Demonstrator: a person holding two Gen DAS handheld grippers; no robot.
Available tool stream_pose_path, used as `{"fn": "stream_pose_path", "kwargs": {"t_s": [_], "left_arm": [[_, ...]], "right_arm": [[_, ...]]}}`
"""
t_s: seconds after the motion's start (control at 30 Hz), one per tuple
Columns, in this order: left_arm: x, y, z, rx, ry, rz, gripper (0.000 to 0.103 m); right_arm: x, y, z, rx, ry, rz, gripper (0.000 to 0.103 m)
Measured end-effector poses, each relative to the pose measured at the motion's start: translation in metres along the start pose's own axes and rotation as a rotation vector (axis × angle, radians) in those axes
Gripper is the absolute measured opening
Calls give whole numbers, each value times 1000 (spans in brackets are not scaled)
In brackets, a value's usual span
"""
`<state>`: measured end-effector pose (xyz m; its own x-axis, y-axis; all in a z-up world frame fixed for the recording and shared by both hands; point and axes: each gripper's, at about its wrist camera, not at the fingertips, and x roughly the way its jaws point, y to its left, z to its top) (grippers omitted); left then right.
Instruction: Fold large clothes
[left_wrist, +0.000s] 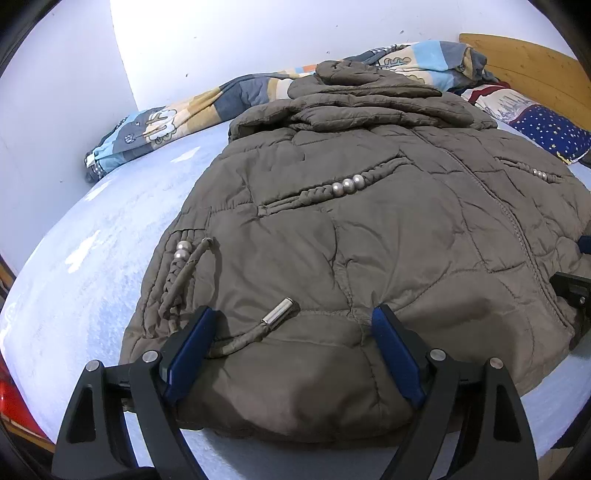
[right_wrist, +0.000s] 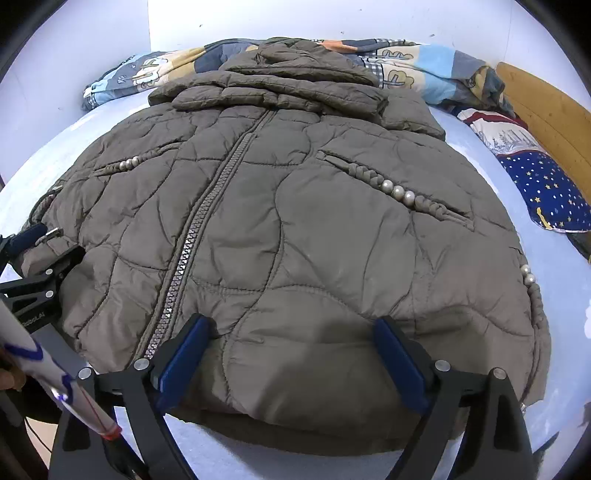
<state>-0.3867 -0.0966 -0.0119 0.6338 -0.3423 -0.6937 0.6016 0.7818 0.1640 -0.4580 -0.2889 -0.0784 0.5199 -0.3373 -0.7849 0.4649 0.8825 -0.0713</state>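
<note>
A brown quilted jacket lies front up on the bed, zip closed, hood folded at the far end. My left gripper sits at the near hem on the jacket's left part, jaws wide, hem fabric and a metal-tipped drawstring lying flat between the blue pads. My right gripper stands the same way over the hem just right of the zip, jaws wide, with flat fabric between them. Neither pair of pads squeezes the cloth. Each gripper shows at the edge of the other's view.
The light blue sheet shows around the jacket. A patterned blanket is bunched along the white wall. A starry pillow lies by the wooden headboard. A white rod crosses the lower left.
</note>
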Motion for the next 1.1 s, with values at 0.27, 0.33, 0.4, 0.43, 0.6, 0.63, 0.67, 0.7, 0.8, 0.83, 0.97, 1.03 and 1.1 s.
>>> {"fn": "stream_pose_path", "kwargs": {"t_s": [0.27, 0.33, 0.4, 0.43, 0.6, 0.63, 0.67, 0.7, 0.8, 0.83, 0.97, 1.03, 1.1], "left_arm": [[-2, -2, -1, 14, -21, 7, 86], [-3, -2, -2, 20, -24, 8, 86], [-5, -2, -3, 24, -26, 9, 86], [-6, -2, -3, 25, -26, 9, 86], [-11, 0, -1, 31, -13, 13, 86], [-12, 0, -1, 33, -9, 16, 86], [-14, 0, -1, 33, -7, 18, 86], [-16, 0, 0, 33, -7, 20, 86], [-19, 0, 0, 32, -10, 22, 86], [-19, 0, 0, 34, -9, 23, 86], [-18, 0, 1, 25, -4, 18, 86], [-18, 1, 0, 23, -2, 16, 86], [-18, 2, 0, 23, -1, 13, 86]], "right_arm": [[2, -2, 1, 14, -2, -8, 99], [2, -2, 1, 16, -5, -8, 100], [2, -2, 0, 19, -4, -8, 100], [2, -2, 0, 21, -3, -8, 100], [-3, -5, -1, 21, 9, 4, 100], [-5, -6, -1, 19, 15, 13, 100], [-8, -8, 0, 23, 17, 25, 100], [-11, -10, 0, 31, 18, 35, 100], [-30, -17, -1, 58, -35, 49, 100], [-37, -21, -2, 67, -59, 33, 100], [-40, -38, -8, 128, -51, 30, 100], [-28, -41, -12, 142, -4, 36, 100], [-20, -37, -14, 132, 29, 44, 100]]}}
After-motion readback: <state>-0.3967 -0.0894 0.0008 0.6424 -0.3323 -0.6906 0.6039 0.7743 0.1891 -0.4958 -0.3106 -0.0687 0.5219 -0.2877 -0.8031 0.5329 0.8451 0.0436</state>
